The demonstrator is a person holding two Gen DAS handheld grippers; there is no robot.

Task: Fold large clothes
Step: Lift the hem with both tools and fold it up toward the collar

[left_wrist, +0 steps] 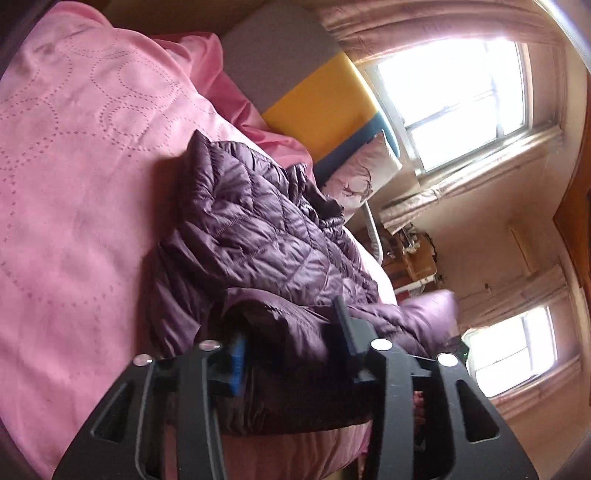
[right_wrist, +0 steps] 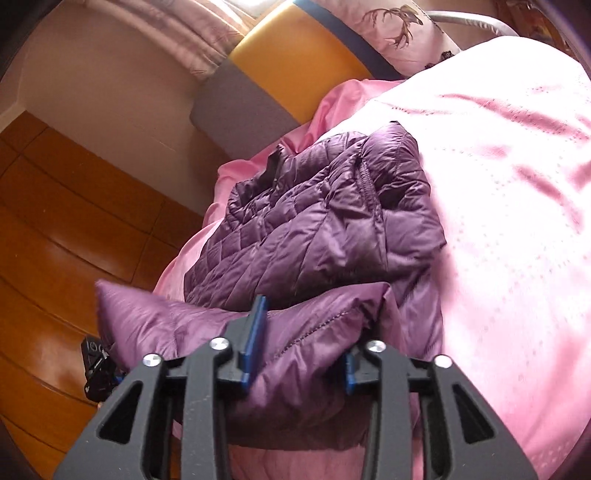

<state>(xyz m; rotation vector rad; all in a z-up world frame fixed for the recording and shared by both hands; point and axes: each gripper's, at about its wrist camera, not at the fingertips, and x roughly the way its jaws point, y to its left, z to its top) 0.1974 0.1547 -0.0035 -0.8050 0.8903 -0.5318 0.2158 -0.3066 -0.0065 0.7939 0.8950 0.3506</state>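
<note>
1. Jacket (right_wrist: 314, 221), purple and puffy, lies on the pink bed cover (right_wrist: 498, 184). Its near end is lifted up, likely so it can be folded over the rest.
2. It is shiny, soft and stitched into little squares, with a dark collar at the far end.
3. Left gripper (left_wrist: 291, 354) has the lifted edge between its fingers, which stand apart. I cannot tell if they squeeze it.
4. Right gripper (right_wrist: 299, 350) is the same: cloth sits between parted fingers, grip unclear.
5. Past the bed are a yellow and grey headboard (right_wrist: 295, 55), a deer pillow (right_wrist: 399, 29), bright windows (left_wrist: 454, 103) and a wooden floor (right_wrist: 74, 221).
</note>
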